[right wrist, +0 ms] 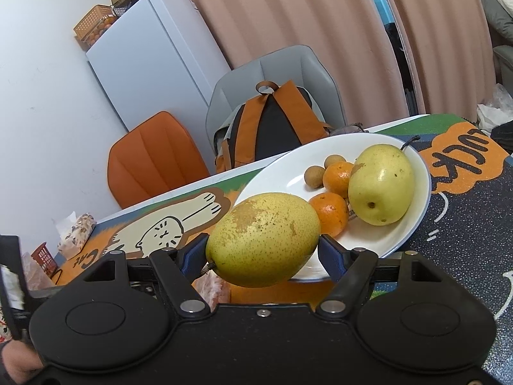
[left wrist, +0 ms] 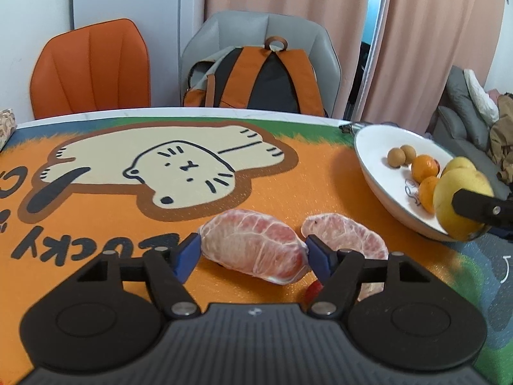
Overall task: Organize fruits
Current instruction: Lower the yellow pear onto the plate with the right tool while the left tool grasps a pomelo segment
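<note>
My left gripper (left wrist: 253, 253) is open around a peeled pomelo piece (left wrist: 253, 250) lying on the orange cat mat (left wrist: 96, 224); whether the pads touch it I cannot tell. A second pomelo piece (left wrist: 349, 234) lies just right of it. My right gripper (right wrist: 263, 256) is shut on a yellow pear (right wrist: 263, 243), held over the near rim of the white plate (right wrist: 384, 240). The plate holds another pear (right wrist: 381, 189), two tangerines (right wrist: 330, 213) and two small longans (right wrist: 314, 176). The held pear (left wrist: 458, 205) and plate (left wrist: 378, 160) also show in the left wrist view.
A small red fruit (left wrist: 314, 290) lies behind my left gripper's right finger. An orange chair (left wrist: 93, 67) and a grey chair with a backpack (left wrist: 256, 77) stand past the table's far edge. A tissue pack (right wrist: 77, 234) and red basket (right wrist: 45, 256) sit at the table's left.
</note>
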A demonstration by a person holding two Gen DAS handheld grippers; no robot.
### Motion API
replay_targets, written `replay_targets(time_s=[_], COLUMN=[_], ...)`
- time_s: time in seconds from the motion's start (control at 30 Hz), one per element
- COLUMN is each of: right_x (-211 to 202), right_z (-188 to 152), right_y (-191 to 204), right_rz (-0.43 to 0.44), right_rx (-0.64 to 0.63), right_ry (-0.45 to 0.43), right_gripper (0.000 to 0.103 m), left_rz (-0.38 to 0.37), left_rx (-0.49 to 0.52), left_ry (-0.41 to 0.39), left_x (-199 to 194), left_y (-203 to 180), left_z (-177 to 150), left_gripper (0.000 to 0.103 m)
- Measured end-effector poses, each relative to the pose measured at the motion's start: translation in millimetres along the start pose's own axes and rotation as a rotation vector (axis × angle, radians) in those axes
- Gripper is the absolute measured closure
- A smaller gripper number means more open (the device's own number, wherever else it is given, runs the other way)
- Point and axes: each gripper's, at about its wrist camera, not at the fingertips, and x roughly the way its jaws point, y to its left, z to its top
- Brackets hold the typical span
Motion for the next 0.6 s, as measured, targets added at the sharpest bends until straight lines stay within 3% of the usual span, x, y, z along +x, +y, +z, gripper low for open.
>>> replay_targets(time_s=[0.4,0.6], right_x=[20,4], right_z=[6,8], right_y=[6,13], right_rz=[-0.032,0.021], right_rx=[0.000,-0.023], right_ry=[0.019,-0.029], right_gripper=[0.029,0.027], left_rz=[0.011,0.002], left_rx=[-0.089,-0.097], left_ry=[-0.043,-0.042], left_x=[-32,-41], left_y=[30,32], left_z=[1,-3], left_gripper=[0.033,0.033])
